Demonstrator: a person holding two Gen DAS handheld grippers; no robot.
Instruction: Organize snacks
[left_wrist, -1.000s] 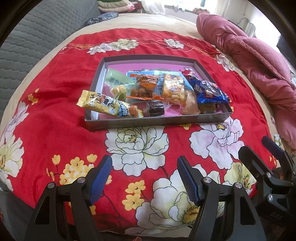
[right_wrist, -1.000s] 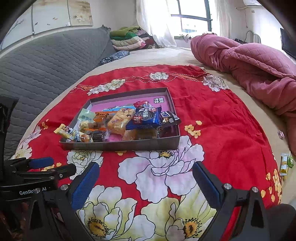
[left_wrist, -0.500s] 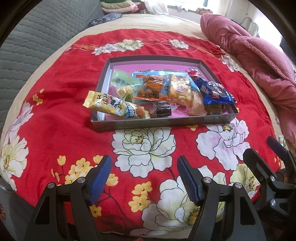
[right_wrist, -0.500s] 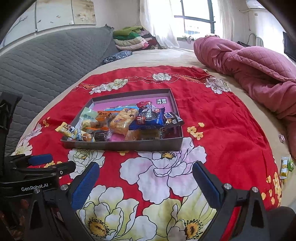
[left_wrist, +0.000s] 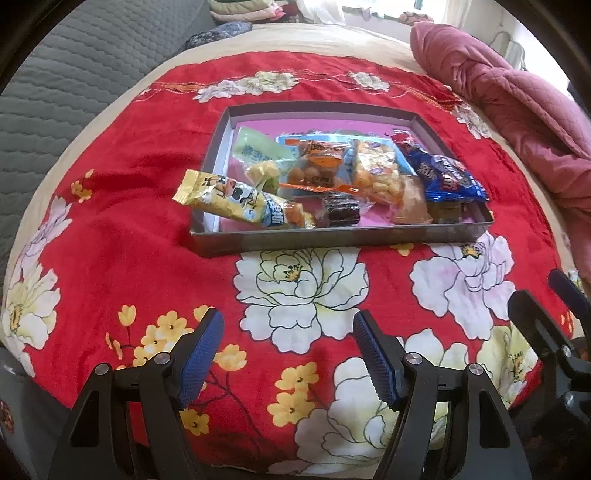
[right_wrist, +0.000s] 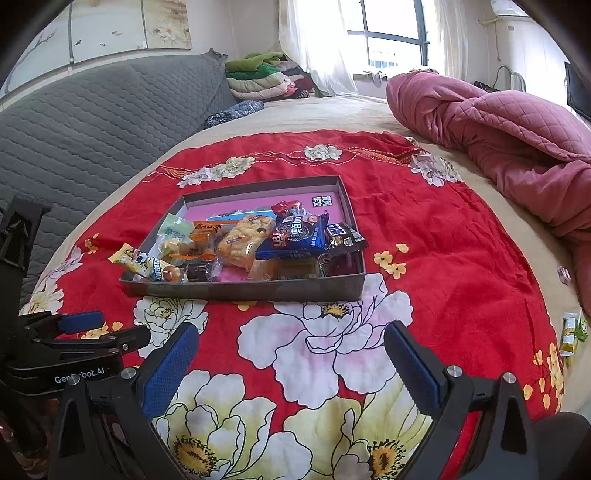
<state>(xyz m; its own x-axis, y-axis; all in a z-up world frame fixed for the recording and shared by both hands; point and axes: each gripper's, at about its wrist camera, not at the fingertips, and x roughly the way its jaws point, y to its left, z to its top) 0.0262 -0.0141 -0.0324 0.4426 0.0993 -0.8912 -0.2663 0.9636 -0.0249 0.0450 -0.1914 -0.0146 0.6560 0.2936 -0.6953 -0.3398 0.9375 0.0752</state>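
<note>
Grey tray (left_wrist: 369, 240) sits mid-blanket on the bed, long axis parallel to the near bed edge. Yellow snack bar (left_wrist: 236, 201) lies at the tray's near-left corner, long axis diagonal, its tail overhanging the left rim. Blue packet (left_wrist: 447, 181) lies at the right side. Left claw (left_wrist: 288, 354) and right claw (right_wrist: 291, 360) hover over bare red blanket (left_wrist: 122, 229) near the bed's front edge, both with jaws apart, holding nothing.
</note>
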